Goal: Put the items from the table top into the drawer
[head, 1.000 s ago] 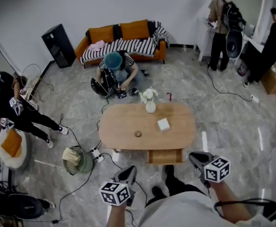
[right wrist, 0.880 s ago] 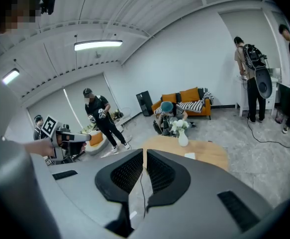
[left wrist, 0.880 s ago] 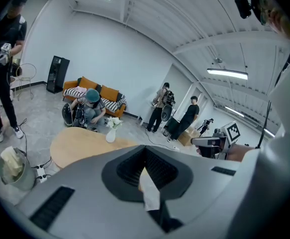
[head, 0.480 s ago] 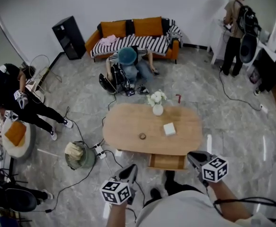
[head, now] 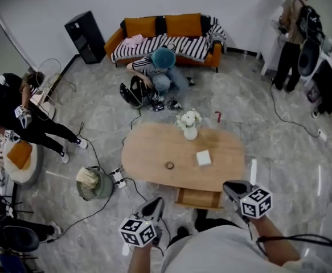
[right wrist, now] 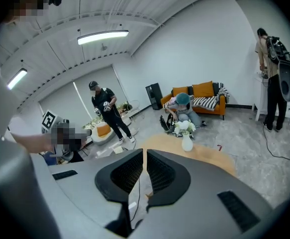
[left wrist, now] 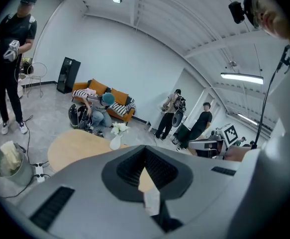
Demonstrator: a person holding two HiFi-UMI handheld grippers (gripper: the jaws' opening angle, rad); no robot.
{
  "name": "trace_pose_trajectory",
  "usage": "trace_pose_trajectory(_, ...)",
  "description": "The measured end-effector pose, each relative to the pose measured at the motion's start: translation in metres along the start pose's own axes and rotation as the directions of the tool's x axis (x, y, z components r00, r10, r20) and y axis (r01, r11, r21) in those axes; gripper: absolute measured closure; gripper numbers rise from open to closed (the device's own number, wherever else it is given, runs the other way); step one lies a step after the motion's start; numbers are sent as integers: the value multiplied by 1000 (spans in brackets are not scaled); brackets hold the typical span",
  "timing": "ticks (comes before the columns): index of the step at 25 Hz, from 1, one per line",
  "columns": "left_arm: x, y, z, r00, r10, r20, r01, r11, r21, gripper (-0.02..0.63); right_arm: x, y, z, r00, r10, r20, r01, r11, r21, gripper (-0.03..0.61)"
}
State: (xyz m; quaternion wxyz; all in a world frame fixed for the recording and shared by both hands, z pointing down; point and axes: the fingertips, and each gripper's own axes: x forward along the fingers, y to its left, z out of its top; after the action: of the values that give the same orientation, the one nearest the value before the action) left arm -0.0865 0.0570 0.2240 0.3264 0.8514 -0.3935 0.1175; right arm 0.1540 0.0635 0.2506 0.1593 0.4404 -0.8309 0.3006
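Note:
An oval wooden table (head: 154,152) stands ahead of me, with its drawer (head: 199,198) pulled open on the near side. On the top lie a small white box (head: 203,158) and a small round ring (head: 169,165). A white vase of flowers (head: 190,131) stands at the far edge. My left gripper (head: 154,205) hangs short of the table's near left edge, and its jaws (left wrist: 145,151) are shut and hold nothing. My right gripper (head: 233,186) is just right of the drawer, its jaws (right wrist: 145,153) shut to a thin slit, with nothing in them.
A basket-like bin (head: 91,183) and a power strip with cables (head: 119,181) lie on the floor left of the table. A person crouches (head: 163,67) behind it, before an orange sofa (head: 166,38). Other people stand at the left (head: 12,112) and far right (head: 294,33).
The table and open drawer have drawn nearer and sit slightly lower in the head view. Both grippers have come forward with me; their jaws look the same.

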Motion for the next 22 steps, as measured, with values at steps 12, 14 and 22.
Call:
trace_pose_trajectory(12,41,3,-2,997,77,0,-77,997,-28,612,17,-44,-10,997,46,-69,-45,999,11,534)
trace_pose_trajectory(14,43,4,-3,997,81,-9,-81,996,-27,612,20,-45,-12,996,49,-72,-47,999,24,534)
trace_pose_trajectory(22,51,18,9,997,82,-14,-82,997,-5,612,42,-47,-17,994,61,-85,-57,997,50,534)
